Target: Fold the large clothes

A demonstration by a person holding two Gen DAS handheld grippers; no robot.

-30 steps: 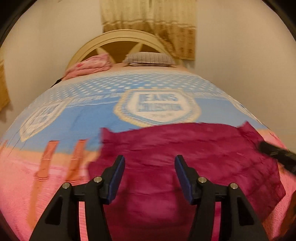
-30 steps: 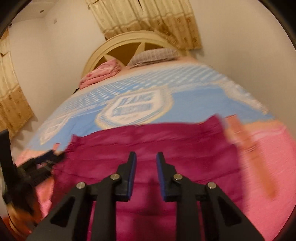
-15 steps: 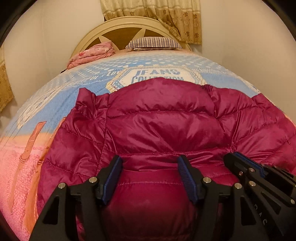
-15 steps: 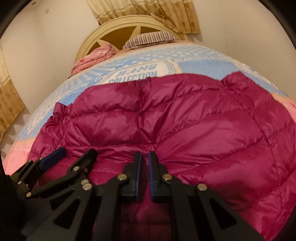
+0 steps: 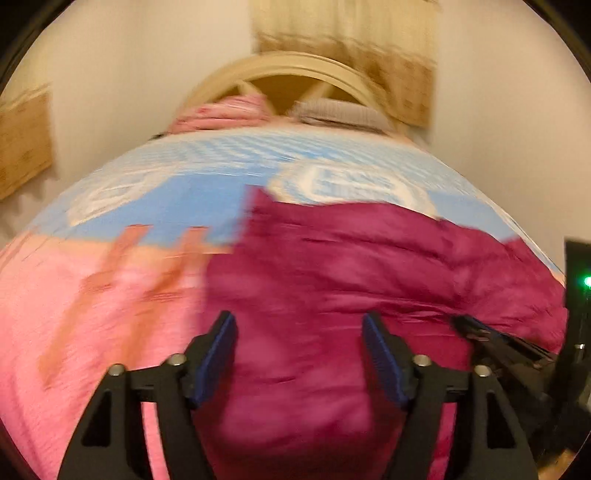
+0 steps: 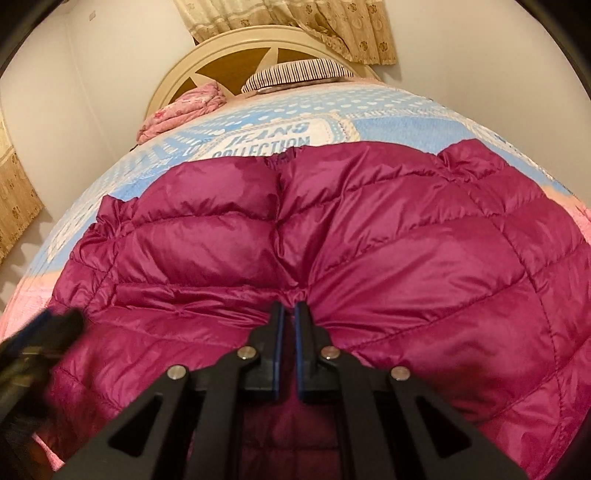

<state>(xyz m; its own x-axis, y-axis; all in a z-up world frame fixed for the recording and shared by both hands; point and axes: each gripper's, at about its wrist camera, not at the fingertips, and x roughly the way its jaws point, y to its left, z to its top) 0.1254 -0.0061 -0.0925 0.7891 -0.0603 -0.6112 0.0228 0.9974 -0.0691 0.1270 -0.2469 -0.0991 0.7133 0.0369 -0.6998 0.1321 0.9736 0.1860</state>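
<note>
a magenta quilted puffer jacket [image 6: 369, 251] lies spread on the bed, over a blue and pink printed bedspread [image 6: 388, 125] whose pale badge reads "jeans collection" just past the jacket's far edge. the jacket covers most of the near half of the bed and its stitched panels run across it in bands.

the right tool [image 6: 289, 308] is closed tight on a pinch of the jacket's fabric near the garment's near edge, where the cloth gathers into small creases at the blue pads [image 6: 279, 332]. in the left wrist view this same tool [image 5: 476, 330] shows at the right edge, lying against the jacket.

the left tool [image 5: 299, 325] hangs over the left part of the jacket with its jaws opening, already wide; the jacket [image 5: 369, 277] lies below and between the fingers, but the pads [image 5: 218, 354] do not press on it. that view is blurred. in the right wrist view the left tool [image 6: 44, 325] is a dark smear at the left edge, just above the jacket's left side.

at the far end of the bed stand a cream arched wooden headboard [image 6: 236, 48], a striped pillow [image 6: 295, 72] and a folded pink blanket [image 6: 181, 110]. beige patterned curtains [image 6: 295, 22] hang behind the headboard.
</note>
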